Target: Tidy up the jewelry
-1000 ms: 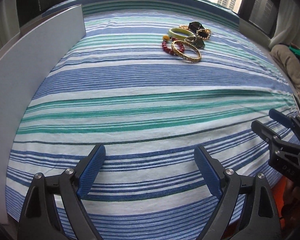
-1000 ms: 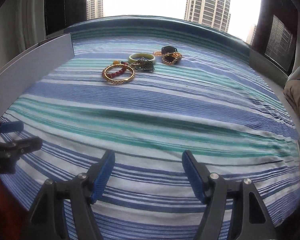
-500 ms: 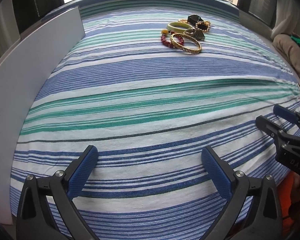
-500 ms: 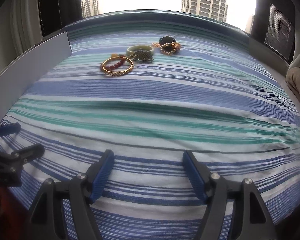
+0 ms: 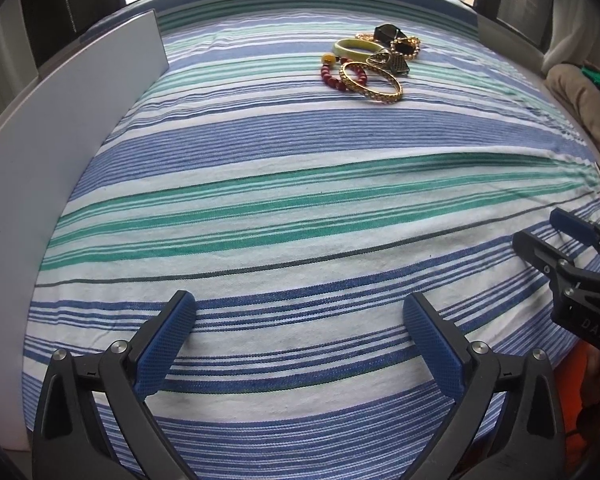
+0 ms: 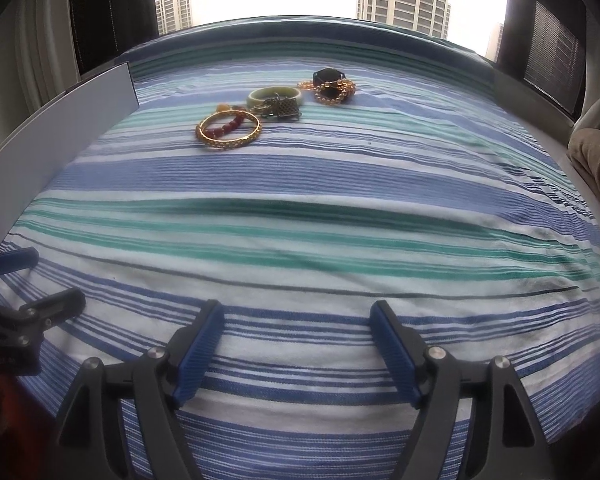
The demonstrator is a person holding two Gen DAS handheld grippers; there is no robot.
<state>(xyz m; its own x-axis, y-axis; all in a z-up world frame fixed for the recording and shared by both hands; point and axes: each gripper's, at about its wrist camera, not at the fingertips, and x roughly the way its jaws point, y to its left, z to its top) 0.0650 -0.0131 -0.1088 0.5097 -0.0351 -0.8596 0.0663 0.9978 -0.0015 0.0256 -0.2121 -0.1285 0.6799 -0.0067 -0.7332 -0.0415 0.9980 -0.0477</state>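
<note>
A striped cloth [image 6: 300, 208] in blue, green and white covers the table in front of a window with tower blocks outside; a grey board [image 5: 60, 152] stands along the cloth's left edge. The jewelry lies in one small cluster near the far edge, a little left of middle from the right wrist and right of middle from the left. Nearest the grippers is a gold bangle [image 6: 229, 130] lying flat over a red bead bracelet [image 6: 228, 126]; behind it are a pale green bangle [image 6: 274, 95], a dark metal pendant [image 6: 284, 110] and a gold bead chain [image 6: 334, 90] with a black piece.

Both grippers sit at the near edge, well apart from the cluster. The left gripper [image 5: 300, 340] is spread wide and empty. The right gripper [image 6: 298, 344] is opening, with nothing between its fingers. Neither looks clearly nearer. The gold bangle is probably the easiest first pick. Bare cloth lies all the way ahead, so a straight reach is unobstructed.
</note>
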